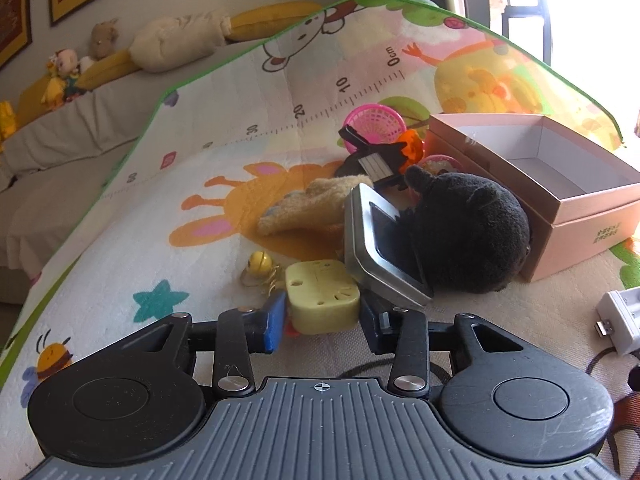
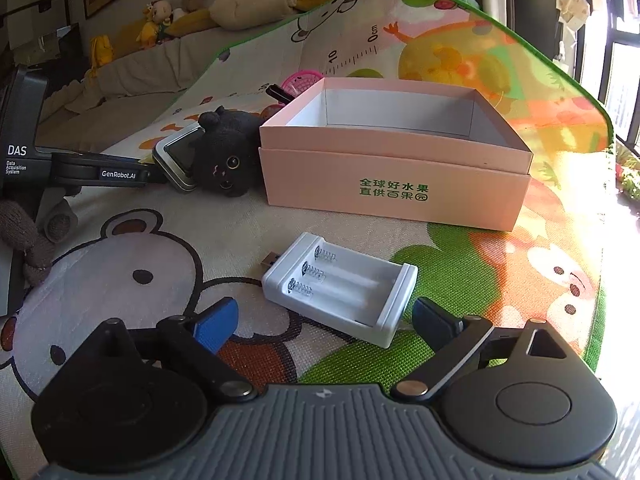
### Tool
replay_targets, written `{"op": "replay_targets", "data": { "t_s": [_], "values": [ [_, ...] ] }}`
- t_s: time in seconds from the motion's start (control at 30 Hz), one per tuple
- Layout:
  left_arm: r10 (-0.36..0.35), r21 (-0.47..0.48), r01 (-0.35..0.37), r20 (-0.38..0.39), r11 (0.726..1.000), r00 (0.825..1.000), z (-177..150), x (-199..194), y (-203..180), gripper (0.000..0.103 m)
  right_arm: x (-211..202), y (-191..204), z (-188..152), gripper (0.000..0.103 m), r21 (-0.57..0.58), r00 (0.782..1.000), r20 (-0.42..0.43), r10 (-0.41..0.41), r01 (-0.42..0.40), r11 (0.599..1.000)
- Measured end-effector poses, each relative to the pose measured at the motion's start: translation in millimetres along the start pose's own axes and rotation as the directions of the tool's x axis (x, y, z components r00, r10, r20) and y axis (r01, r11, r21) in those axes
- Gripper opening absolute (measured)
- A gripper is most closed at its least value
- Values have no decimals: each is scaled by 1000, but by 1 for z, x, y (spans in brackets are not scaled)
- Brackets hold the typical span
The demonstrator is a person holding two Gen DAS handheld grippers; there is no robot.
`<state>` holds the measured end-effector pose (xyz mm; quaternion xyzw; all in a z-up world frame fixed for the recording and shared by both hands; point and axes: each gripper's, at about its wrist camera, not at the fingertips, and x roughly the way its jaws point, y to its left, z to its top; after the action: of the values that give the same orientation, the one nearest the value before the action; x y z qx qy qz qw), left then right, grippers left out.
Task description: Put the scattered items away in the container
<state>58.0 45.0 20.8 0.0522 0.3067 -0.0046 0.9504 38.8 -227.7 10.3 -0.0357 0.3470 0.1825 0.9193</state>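
straddling yellow block (image 1: 322, 297) — left claw (image 1: 322, 322); right claw (image 2: 325, 320) wide open.

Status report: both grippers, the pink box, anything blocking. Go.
Left gripper open around yellow block, not clamped. Right gripper open, straddling white battery holder. Pink box open, nothing visible inside. Black plush and tin crowd its side.

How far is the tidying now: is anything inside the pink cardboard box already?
Nothing looks done: the pink cardboard box shows only bare white walls inside. In hand: the left gripper has its fingers around the pale yellow plastic block, and the right gripper is open around the white plastic battery holder. Left on the mat: the black plush toy, silver tin, tan plush, pink basket.
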Motion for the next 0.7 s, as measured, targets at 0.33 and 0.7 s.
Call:
{"op": "replay_targets", "data": {
  "t_s": [0.33,0.7],
  "values": [
    [-139,103,145,-62,984,988,-55,-82,-33,54,-1,-2,0,99,17,1000,0,-21,21,1000],
    [4,-57,-8,-55,998,998,-43,-88,8,94,-2,-1,0,101,21,999,4,-51,51,998]
  ]
}}
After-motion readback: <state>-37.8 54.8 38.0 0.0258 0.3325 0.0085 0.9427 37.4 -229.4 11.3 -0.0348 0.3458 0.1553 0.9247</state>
